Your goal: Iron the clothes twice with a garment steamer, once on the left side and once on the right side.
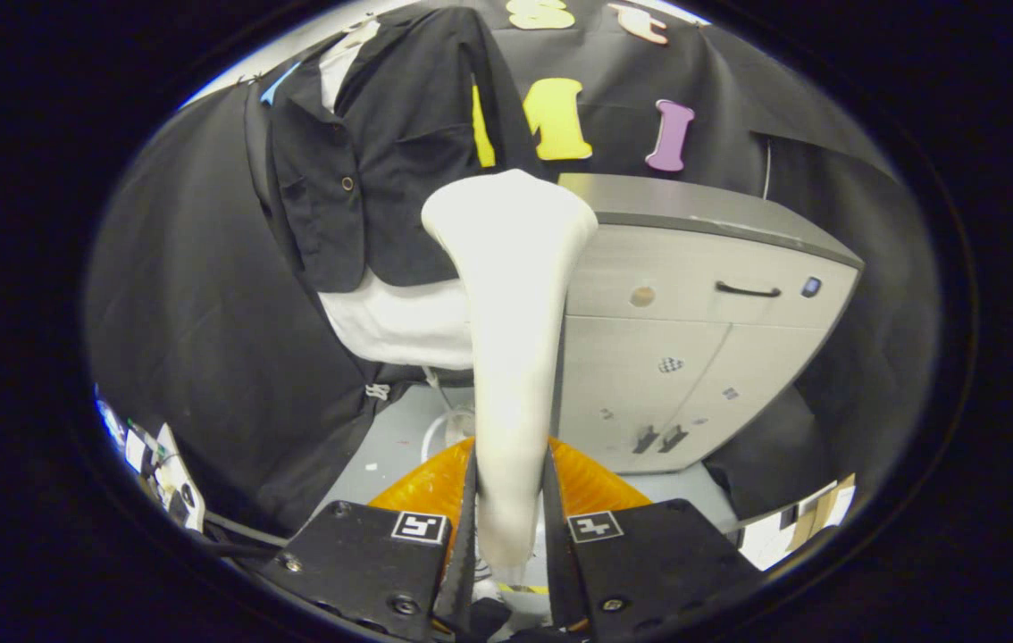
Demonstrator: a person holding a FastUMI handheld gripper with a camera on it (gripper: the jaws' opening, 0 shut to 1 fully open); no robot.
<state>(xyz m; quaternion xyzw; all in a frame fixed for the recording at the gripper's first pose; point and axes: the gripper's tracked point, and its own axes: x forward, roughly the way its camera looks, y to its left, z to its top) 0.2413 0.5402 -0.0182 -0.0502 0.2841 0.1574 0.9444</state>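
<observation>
Gripper: the gripper has both fingers closed narrow on the handle of the garment steamer; each finger presses one side of the handle.
Fingers: each carries a square black-and-white marker on its top face, one either side of the handle.
Steamer: white, stands up from between the fingers, handle slim below, widening to a broad head at the top; head sits ahead of the fingers, tilted slightly left.
Steamer base: an orange ribbed part shows just beyond the fingers on both sides of the handle.
Clothes: a black jacket over a white shirt hangs on the booth wall, beyond the steamer and to its left; white hem shows below the jacket's lower edge.
Steamer vs clothes: head overlaps the jacket's right edge in this view; contact cannot be told.
Jacket detail: one round button on the front, collar open with white showing at the neck.
Cabinet: a grey cabinet stands right of the steamer, with a dark handle on its upper drawer and two doors below.
Floor: pale grey floor between the hanging black cloth and the cabinet.
</observation>
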